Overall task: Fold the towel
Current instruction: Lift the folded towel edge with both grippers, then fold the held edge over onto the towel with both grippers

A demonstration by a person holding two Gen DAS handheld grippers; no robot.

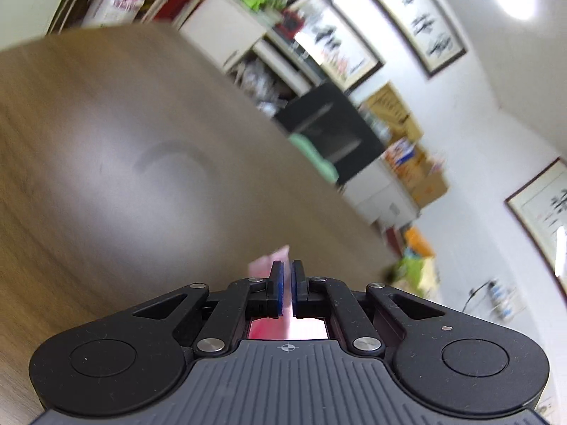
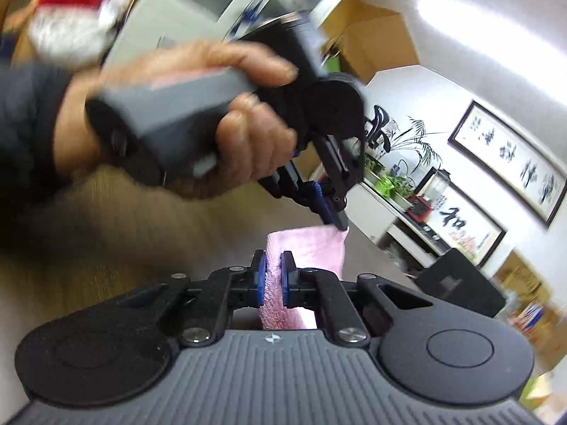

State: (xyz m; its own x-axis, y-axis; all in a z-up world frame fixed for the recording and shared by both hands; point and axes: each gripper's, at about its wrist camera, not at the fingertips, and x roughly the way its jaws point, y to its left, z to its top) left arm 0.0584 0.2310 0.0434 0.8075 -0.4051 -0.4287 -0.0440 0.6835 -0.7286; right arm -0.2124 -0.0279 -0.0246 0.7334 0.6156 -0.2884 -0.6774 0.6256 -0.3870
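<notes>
The pink towel (image 2: 312,248) hangs in the air between both grippers. My right gripper (image 2: 273,269) is shut on a thick fold of it. My left gripper (image 2: 335,221), held by a hand, shows in the right wrist view pinching the towel's far top corner. In the left wrist view my left gripper (image 1: 287,276) is shut on a thin pink edge of the towel (image 1: 273,260), above the wooden table (image 1: 106,141). Most of the towel is hidden below the gripper bodies. Both views are blurred.
The wooden table (image 2: 71,248) lies below both grippers. A black box (image 1: 329,131) with a green item beside it stands past the table's far edge. White cabinets (image 2: 400,219) with plants and framed pictures line the walls.
</notes>
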